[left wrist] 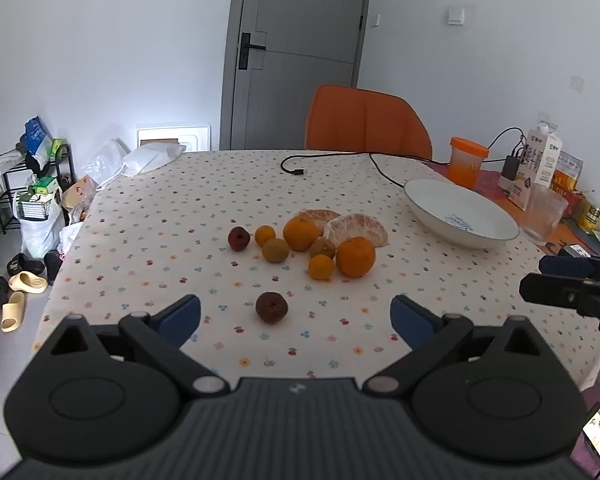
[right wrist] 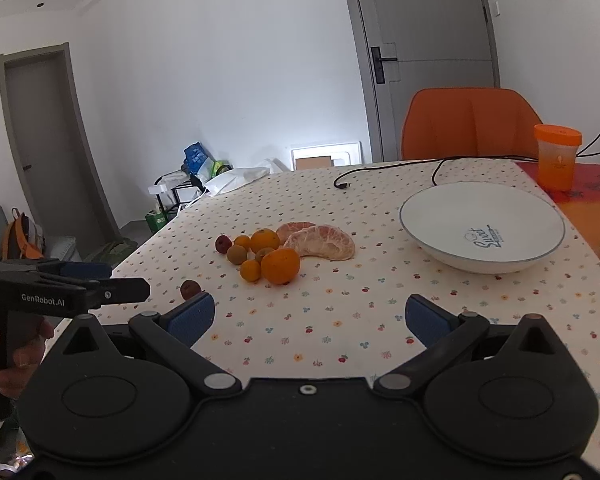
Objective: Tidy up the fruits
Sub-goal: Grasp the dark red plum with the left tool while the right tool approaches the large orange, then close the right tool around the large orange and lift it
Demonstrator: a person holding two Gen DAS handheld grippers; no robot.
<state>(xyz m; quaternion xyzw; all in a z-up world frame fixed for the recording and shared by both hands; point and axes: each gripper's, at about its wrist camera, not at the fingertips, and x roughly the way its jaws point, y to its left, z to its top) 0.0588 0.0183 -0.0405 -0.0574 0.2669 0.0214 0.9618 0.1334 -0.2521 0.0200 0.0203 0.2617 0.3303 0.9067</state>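
Observation:
A cluster of fruit lies mid-table: two large oranges point(left wrist: 355, 257), small tangerines point(left wrist: 321, 267), greenish-brown fruits point(left wrist: 275, 251), a dark red fruit point(left wrist: 239, 239) and two peeled pomelo pieces point(left wrist: 357, 231). One dark red fruit point(left wrist: 271, 307) lies alone, just ahead of my left gripper point(left wrist: 296, 320), which is open and empty. My right gripper point(right wrist: 310, 318) is open and empty, short of the cluster point(right wrist: 280, 266). The white bowl point(left wrist: 428, 206) stands empty at the right; it also shows in the right wrist view point(right wrist: 420, 232).
A floral tablecloth point(left wrist: 160, 240) covers the table. An orange chair point(left wrist: 366, 120), a black cable point(left wrist: 296, 170), an orange-lidded cup point(left wrist: 466, 162), a milk carton point(left wrist: 538, 164) and a glass point(left wrist: 544, 216) stand behind and right of the bowl. Shoes and bags lie on the floor at left.

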